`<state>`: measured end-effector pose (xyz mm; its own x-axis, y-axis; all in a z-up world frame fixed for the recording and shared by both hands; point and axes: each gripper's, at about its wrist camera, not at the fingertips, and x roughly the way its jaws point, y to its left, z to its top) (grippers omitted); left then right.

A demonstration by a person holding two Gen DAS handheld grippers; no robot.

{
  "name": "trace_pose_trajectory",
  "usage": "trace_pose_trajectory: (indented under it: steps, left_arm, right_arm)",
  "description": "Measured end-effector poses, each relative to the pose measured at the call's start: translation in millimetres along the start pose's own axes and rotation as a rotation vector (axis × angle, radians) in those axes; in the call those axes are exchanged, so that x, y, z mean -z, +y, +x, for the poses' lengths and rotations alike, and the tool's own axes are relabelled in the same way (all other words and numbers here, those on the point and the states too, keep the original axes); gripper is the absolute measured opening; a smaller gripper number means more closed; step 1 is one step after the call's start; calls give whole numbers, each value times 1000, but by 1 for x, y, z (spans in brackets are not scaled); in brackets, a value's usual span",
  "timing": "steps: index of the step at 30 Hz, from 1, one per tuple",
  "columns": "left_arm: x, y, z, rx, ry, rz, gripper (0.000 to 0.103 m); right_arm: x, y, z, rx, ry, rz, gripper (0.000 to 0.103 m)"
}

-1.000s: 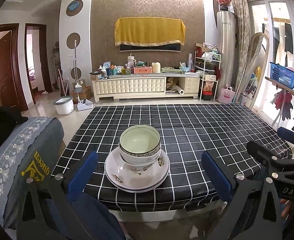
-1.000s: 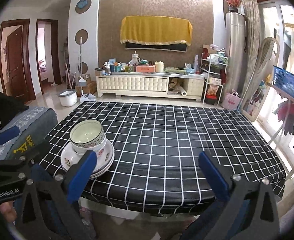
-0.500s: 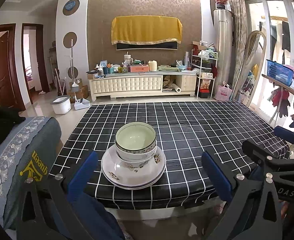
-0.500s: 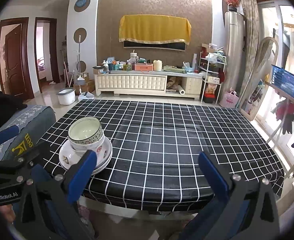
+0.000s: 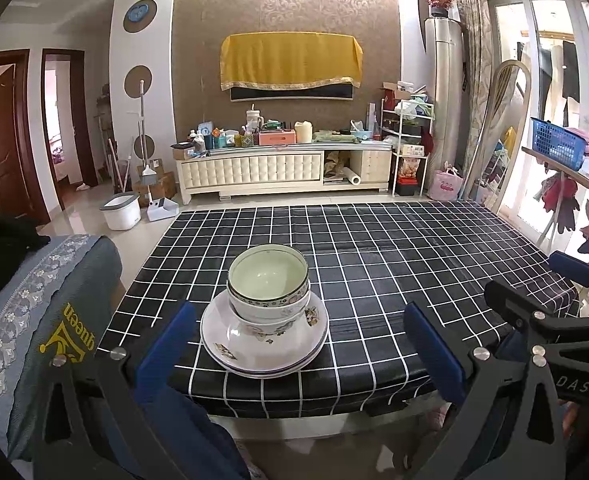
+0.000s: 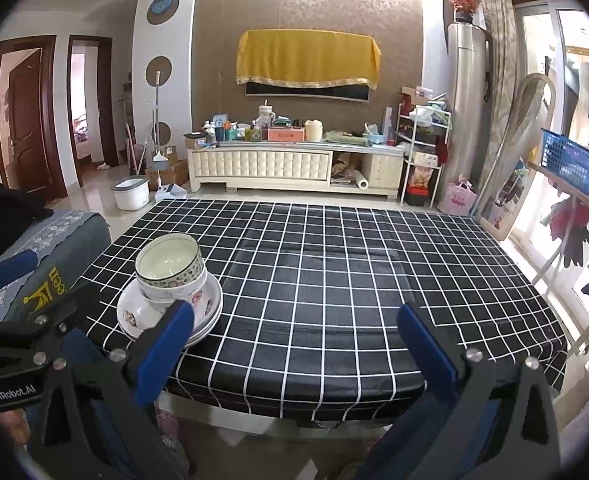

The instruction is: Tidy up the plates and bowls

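Both tools hang before the near edge, wide apart and empty: the left hand-held gripper (image 5: 298,348) and the right hand-held gripper (image 6: 294,344), each drawn back slightly from a second ago. Beyond them, unmoved, the stacked bowls (image 5: 268,286) sit inside the stacked plates (image 5: 264,340) on the checked tabletop (image 5: 394,264), near its front left corner.

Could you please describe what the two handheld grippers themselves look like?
Both the left gripper and the right gripper have black frames with silver screws and two flat blue fingers. White lettering reads "GenRobot.AI" on the left one and "DAS" on the right.
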<state>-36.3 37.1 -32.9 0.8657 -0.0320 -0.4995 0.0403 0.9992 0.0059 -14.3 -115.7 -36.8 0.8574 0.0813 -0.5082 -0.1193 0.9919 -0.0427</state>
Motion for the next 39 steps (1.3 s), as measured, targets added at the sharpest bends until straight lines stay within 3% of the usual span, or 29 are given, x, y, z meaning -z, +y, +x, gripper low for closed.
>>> trace_pose_trajectory:
  steps: [39]
  left_arm:
    - [2, -5, -3, 0, 14, 6, 103]
  right_arm:
    - [3, -1, -5, 4, 12, 9, 103]
